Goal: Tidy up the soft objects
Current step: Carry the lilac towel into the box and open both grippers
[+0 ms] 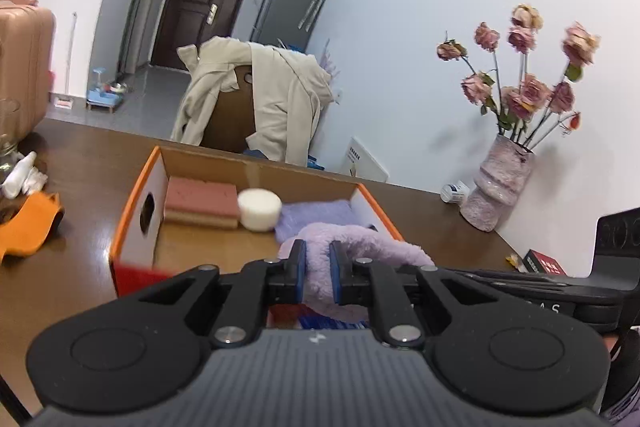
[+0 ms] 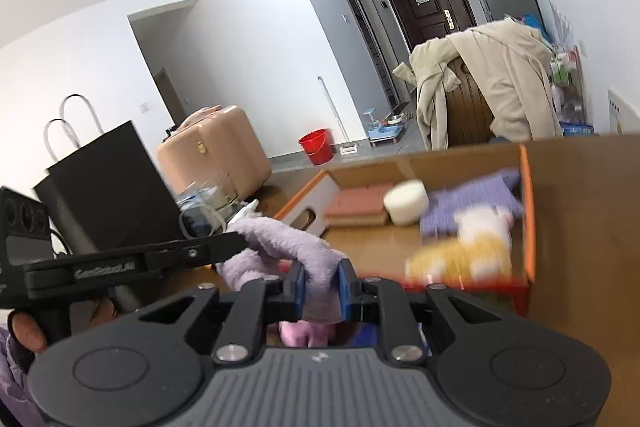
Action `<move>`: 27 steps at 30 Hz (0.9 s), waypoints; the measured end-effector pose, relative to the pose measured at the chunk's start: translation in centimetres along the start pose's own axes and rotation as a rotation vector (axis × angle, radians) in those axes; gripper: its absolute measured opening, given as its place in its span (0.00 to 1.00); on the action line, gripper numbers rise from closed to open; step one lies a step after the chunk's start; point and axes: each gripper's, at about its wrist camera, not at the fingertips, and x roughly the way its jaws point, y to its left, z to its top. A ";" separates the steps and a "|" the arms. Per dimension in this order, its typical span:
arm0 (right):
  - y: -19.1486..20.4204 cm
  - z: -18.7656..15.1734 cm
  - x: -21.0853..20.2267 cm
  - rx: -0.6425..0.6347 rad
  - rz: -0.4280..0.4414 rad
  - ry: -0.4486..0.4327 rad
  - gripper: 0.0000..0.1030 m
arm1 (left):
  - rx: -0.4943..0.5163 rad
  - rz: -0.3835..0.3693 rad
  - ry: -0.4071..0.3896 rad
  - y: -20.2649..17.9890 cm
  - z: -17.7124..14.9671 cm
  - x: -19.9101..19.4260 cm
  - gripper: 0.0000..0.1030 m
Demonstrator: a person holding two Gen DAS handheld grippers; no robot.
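A: Progress, left view? Sponge [image 1: 202, 202], puff [image 1: 260, 209] and towel [image 1: 316, 215] already lie in the box [image 1: 136, 203]. Left claw [image 1: 318, 269] is clamped on the plush [image 1: 360, 243] at the box's near end.

B: Right view: right claw [image 2: 322, 285] also pinches the plush [image 2: 280, 239], not yet inside. Brown desk [image 2: 580, 195] under the box; chair [image 2: 468, 115] with coat beyond it.
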 end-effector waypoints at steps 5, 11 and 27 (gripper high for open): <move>0.6 4.3 8.7 -0.057 -0.076 0.076 0.16 | -0.012 0.051 0.069 6.0 4.0 6.4 0.13; 0.7 5.0 18.7 -0.135 -0.227 0.069 0.19 | -0.012 0.175 0.092 11.7 4.5 11.4 0.38; 3.8 5.7 13.0 -0.241 -0.197 0.070 0.55 | 0.092 0.141 -0.026 9.1 5.3 2.8 0.61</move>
